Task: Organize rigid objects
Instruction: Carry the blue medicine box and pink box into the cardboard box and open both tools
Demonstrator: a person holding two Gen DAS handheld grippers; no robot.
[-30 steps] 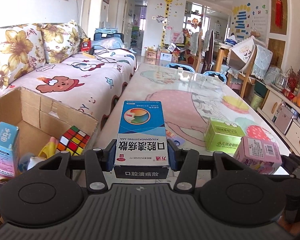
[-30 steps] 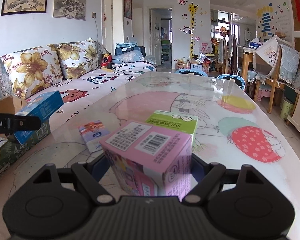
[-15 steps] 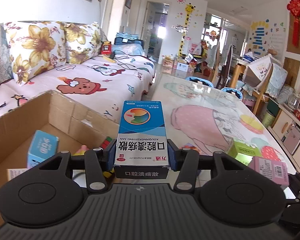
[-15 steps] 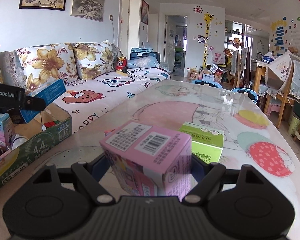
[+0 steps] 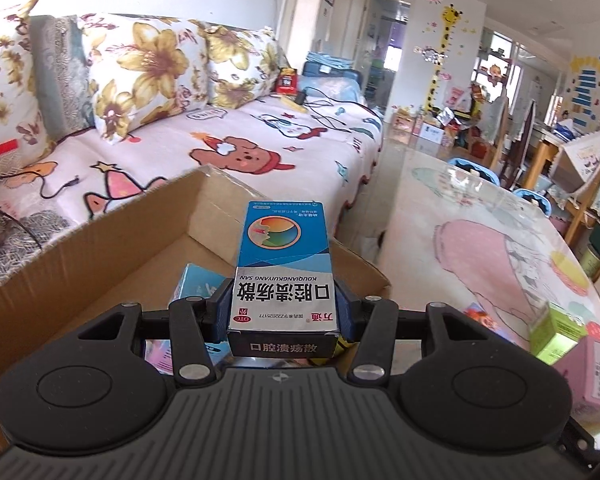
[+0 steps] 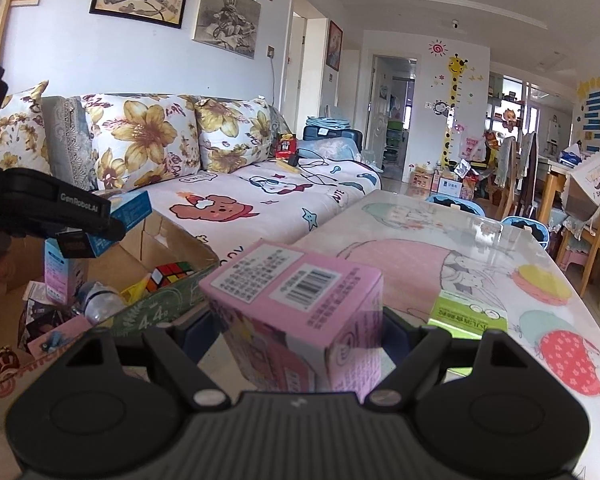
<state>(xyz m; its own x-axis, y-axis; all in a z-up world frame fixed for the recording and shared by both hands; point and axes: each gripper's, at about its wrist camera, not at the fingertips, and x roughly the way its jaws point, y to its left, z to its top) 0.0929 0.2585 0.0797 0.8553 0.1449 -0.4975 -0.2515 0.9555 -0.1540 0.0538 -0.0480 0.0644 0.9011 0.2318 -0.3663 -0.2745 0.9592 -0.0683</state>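
Left wrist view: left tool (image 5: 283,312) clamped on a blue medicine box (image 5: 284,264), held above the open cardboard box (image 5: 112,240) at near left; sofa (image 5: 236,152) beyond, worktop (image 5: 480,224) to the right. Right wrist view: right tool (image 6: 300,334) gripping a pink box (image 6: 300,304) over the worktop's near edge; green box (image 6: 466,314) lying just right; cardboard box at left holding a puzzle cube (image 6: 171,274) and a plastic bottle (image 6: 100,304).

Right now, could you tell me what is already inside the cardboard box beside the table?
The cardboard box holds a puzzle cube, a clear plastic bottle and an upright light-blue carton. Its near wall and the left gripper hide the rest.
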